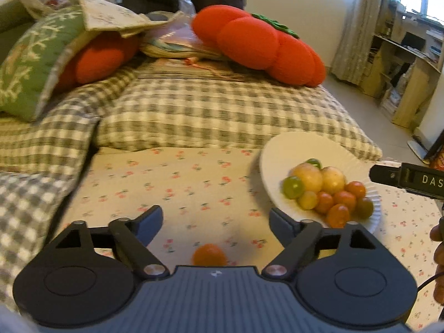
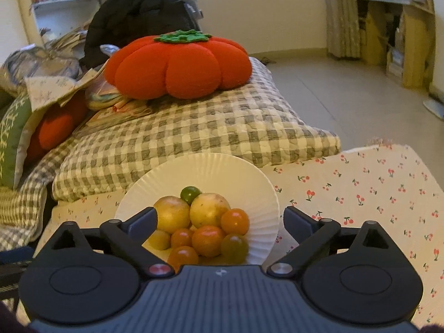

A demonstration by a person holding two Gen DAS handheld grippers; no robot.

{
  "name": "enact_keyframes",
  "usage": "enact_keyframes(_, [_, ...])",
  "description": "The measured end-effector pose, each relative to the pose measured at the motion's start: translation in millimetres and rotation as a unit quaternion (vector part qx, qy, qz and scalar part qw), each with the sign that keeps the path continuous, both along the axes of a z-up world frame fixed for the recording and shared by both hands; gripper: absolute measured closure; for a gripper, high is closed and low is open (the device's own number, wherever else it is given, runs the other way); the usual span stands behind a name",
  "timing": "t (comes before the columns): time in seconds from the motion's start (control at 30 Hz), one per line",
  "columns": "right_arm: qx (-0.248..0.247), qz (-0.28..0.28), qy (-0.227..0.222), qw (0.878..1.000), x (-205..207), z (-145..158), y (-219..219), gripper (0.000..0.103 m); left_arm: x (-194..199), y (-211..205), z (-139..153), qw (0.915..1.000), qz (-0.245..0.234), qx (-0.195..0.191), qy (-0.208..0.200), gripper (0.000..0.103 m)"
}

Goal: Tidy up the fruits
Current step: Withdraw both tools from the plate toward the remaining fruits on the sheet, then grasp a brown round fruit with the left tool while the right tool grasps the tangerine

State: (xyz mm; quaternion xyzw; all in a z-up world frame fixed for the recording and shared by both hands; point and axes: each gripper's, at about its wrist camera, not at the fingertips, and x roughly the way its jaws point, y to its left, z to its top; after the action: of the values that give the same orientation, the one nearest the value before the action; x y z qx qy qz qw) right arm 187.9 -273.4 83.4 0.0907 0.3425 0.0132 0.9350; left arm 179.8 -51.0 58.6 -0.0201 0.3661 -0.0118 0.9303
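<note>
A white paper plate [image 2: 205, 172] on the cherry-print sheet holds a pile of small fruits [image 2: 206, 222]: yellow, orange and green ones. My right gripper [image 2: 219, 217] is open and empty, hovering just above the pile. In the left wrist view the plate [image 1: 280, 152] is at the right with the fruits [image 1: 324, 188] on it. One loose orange fruit [image 1: 209, 254] lies on the sheet between and just below my open, empty left gripper [image 1: 215, 219]. A finger of the right gripper [image 1: 408, 179] enters that view from the right edge.
A grey checked quilt [image 1: 194, 111] is folded behind the plate. Red tomato-shaped cushions [image 1: 258, 44] and a green pillow [image 1: 36, 55] lie on it. The bed's edge and bare floor [image 2: 347, 97] are to the right, with shelves [image 2: 394, 22] beyond.
</note>
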Motion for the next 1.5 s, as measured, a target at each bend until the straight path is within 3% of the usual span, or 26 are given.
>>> enact_keyframes(0.47, [-0.059,0.084,-0.02,0.994,-18,11,55,0.001,-26,65,4,0.999,0.044,-0.009,-0.002,0.005])
enact_keyframes(0.93, [-0.091,0.204,0.005,0.975,-40,-9,122,0.001,-61,99,-20,0.9977,0.06,-0.006,0.031,0.005])
enact_keyframes(1.13, [-0.105,0.213,0.018,0.971,-40,-19,130,0.001,-87,80,-32,0.9989,0.008,0.0,0.047,0.007])
enact_keyframes(1.33, [-0.098,0.217,0.029,0.971,-40,-24,133,0.001,-99,51,-49,0.9954,-0.051,-0.009,0.08,0.02])
enact_keyframes(1.5, [-0.096,0.225,0.031,0.969,-40,-28,137,0.002,-101,40,-60,0.9938,-0.072,-0.006,0.085,0.044])
